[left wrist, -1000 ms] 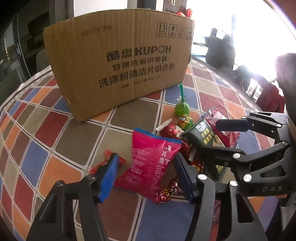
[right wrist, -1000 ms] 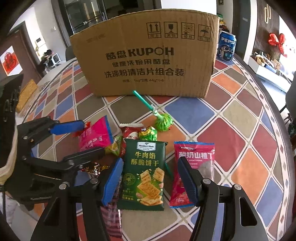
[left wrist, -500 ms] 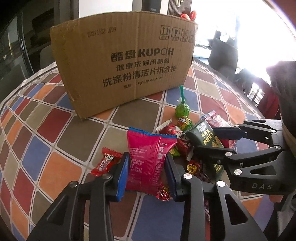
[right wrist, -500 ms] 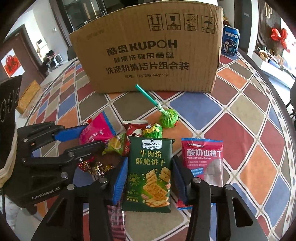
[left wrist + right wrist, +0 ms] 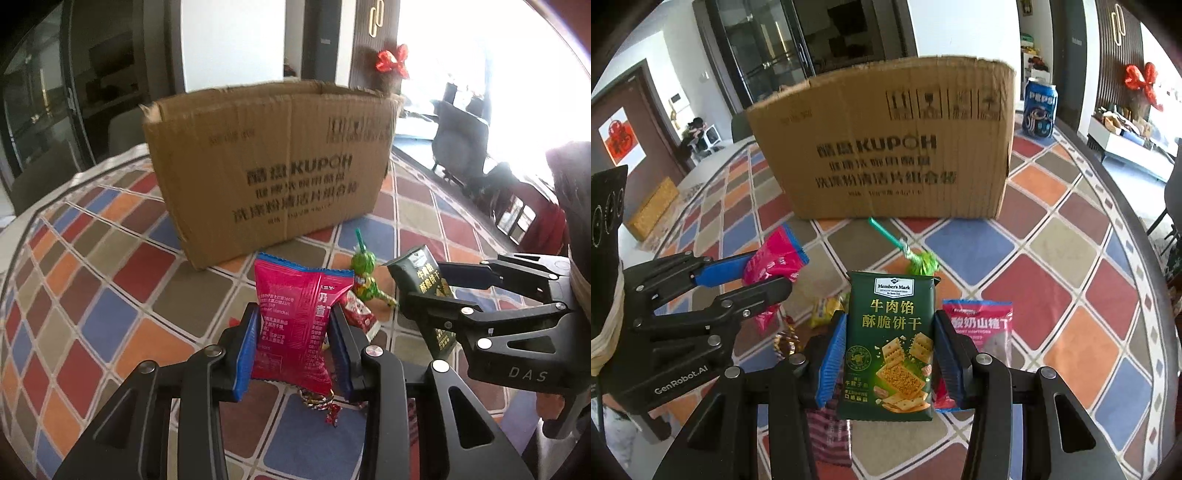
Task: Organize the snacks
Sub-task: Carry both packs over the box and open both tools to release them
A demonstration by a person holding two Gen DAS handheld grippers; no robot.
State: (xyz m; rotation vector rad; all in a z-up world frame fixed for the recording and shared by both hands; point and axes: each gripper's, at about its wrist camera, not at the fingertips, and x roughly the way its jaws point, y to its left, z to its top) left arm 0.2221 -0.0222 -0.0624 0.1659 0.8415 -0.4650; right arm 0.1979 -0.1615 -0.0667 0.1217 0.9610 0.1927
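My left gripper [image 5: 293, 350] is shut on a pink snack bag [image 5: 299, 317] and holds it upright above the table; it also shows in the right wrist view [image 5: 774, 266]. My right gripper [image 5: 890, 360] is shut on a dark green cracker pack [image 5: 891, 343], also lifted; the pack shows in the left wrist view [image 5: 424, 284]. A cardboard box [image 5: 886, 155] stands open-topped behind the snacks. A green lollipop [image 5: 919, 260], a pink hawthorn bag [image 5: 986, 328], a yellow candy [image 5: 825, 312] and small wrapped sweets [image 5: 317, 402] lie on the table.
The round table has a checkered cloth [image 5: 1071, 280] of many colours. A Pepsi can [image 5: 1039, 109] stands behind the box on the right. A red snack pack [image 5: 356, 314] lies beside the left gripper. Chairs [image 5: 458, 147] stand beyond the table's far edge.
Both grippers closed on their packs and lifted them off the table. The box now looks farther and lower in both views.
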